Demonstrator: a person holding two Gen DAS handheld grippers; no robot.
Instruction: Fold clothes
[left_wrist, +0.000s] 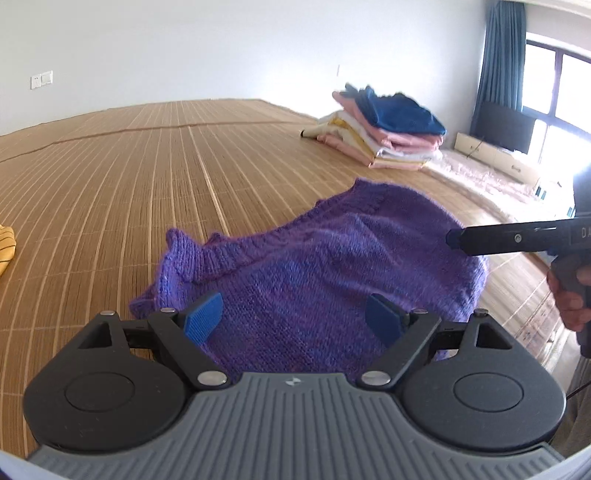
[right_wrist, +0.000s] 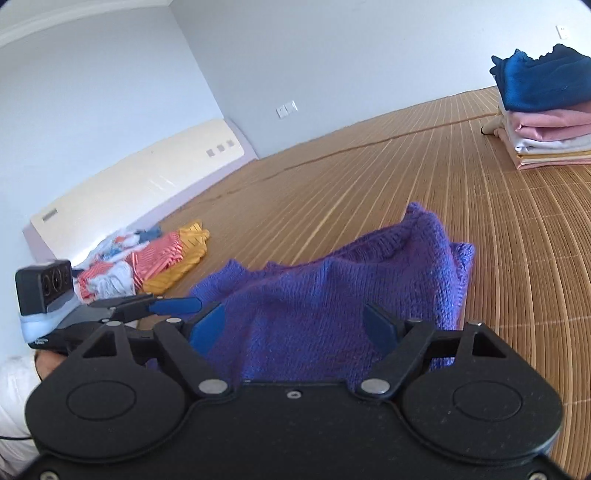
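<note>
A purple knit sweater (left_wrist: 314, 258) lies crumpled on the bamboo mat (left_wrist: 147, 177), its ribbed edge rucked up on the far side. My left gripper (left_wrist: 293, 319) is open just above its near part, with nothing pinched between the blue pads. My right gripper (left_wrist: 452, 238) reaches in from the right over the sweater's far right side. In the right wrist view the right gripper (right_wrist: 295, 328) is open above the sweater (right_wrist: 332, 288), and knit fabric fills the gap without being clamped. The left gripper (right_wrist: 184, 305) is side-on at the left.
A stack of folded clothes (left_wrist: 388, 129), with a dark blue one on top, stands on the mat beyond the sweater. A heap of unfolded garments (right_wrist: 147, 258) lies by the headboard (right_wrist: 129, 177). A yellow striped garment (left_wrist: 5, 247) is at the left edge. A person's hand (left_wrist: 572, 295) holds the right gripper.
</note>
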